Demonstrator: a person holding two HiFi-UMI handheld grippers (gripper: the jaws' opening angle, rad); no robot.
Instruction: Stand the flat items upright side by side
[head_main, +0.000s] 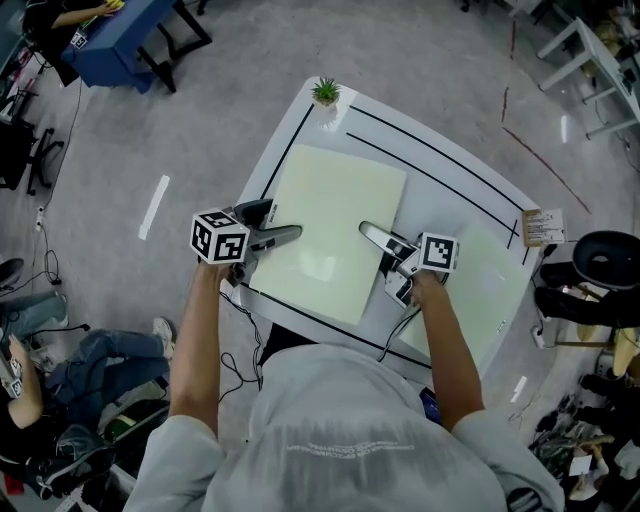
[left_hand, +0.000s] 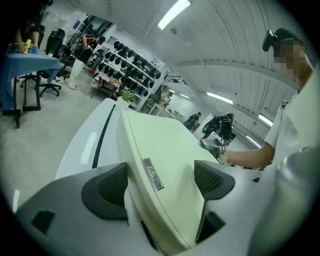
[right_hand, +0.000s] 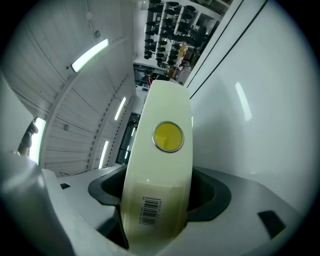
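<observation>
A large pale green flat case (head_main: 330, 225) spans the middle of the white table (head_main: 440, 170), roughly level. My left gripper (head_main: 272, 228) clasps its left edge, one pad above and one below, beside a small metal plate (left_hand: 152, 174). Shut on the right edge is my right gripper (head_main: 375, 238), its pads on both faces of the spine (right_hand: 162, 165), which bears a yellow round sticker (right_hand: 168, 136) and a barcode. A second pale green flat item (head_main: 490, 290) lies flat on the table under my right forearm. Whether the held case touches the table is hidden.
A small potted plant (head_main: 325, 93) stands at the table's far corner, and a printed card (head_main: 543, 227) lies at its right edge. Black lines cross the tabletop. A blue table (head_main: 120, 40) stands far left, a black stool (head_main: 605, 260) at the right, and a seated person (head_main: 60, 370) at lower left.
</observation>
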